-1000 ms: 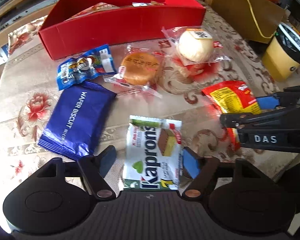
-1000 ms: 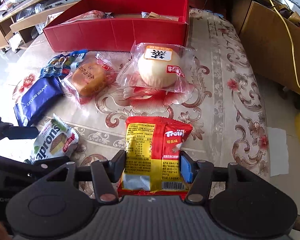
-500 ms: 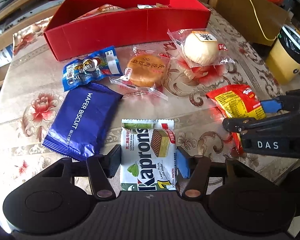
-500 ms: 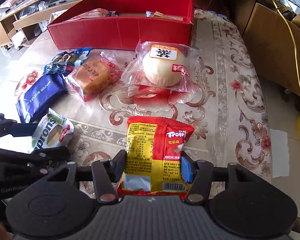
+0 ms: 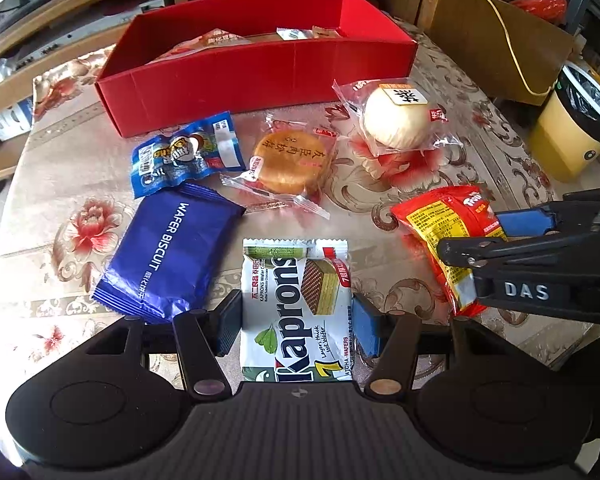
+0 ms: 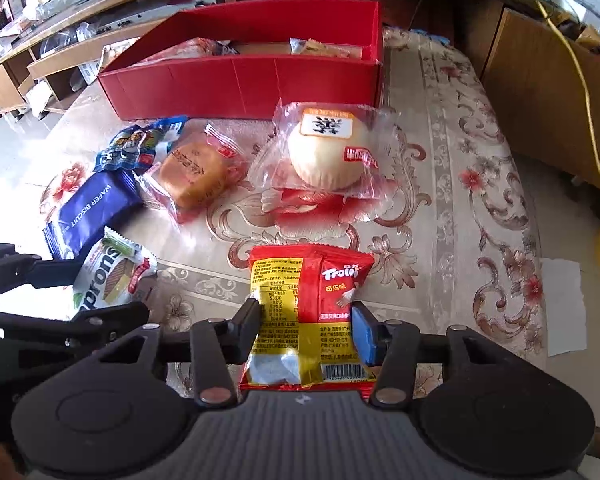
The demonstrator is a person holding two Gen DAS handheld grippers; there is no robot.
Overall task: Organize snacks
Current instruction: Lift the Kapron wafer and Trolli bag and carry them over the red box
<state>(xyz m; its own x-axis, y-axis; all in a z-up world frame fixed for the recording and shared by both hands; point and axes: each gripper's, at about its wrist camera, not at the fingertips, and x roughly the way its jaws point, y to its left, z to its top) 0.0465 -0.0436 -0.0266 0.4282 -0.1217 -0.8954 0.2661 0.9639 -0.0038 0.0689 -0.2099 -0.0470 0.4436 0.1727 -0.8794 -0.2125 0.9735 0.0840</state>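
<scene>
Left tongs (image 5: 296, 330): clamped on the Kaprons wafer pack (image 5: 296, 304), pads pressing both long edges; jaws closed in within the last second, steady over the last half.
Right tongs (image 6: 306, 330): jaws just been closing, now pinching the red Trolli bag (image 6: 306, 312) by its sides, wrapper bulging a little between them.
Where the packs sit: both at the near edge of the desk (image 6: 440, 168), well apart from the red box (image 5: 260, 76).
Step in hand: looks like a double pickup, one pack per hand, grips just made, lift not yet begun.
Doing it well: straight up first, clear of the cloth, no dragging. Wrappers slippery and soft, so firm squeeze but no crushing of the wafers. Trolli bag held near its lower half, likely to droop forward on the lift.
Route to the box: over the wafer biscuit pack (image 5: 168, 252), the blue snack bag (image 5: 186, 156), the round cake (image 5: 294, 162) and the white bun (image 5: 400, 120), high enough to miss them all and the front wall.
Collision watch: the two tongs near each other, so keep them apart on the carry.
Red box: open top, already holding a few wrapped snacks along the back; much of the floor hidden behind the front wall.
Yellow bin (image 5: 572, 136): off the desk to the right, black liner, contents not visible.
</scene>
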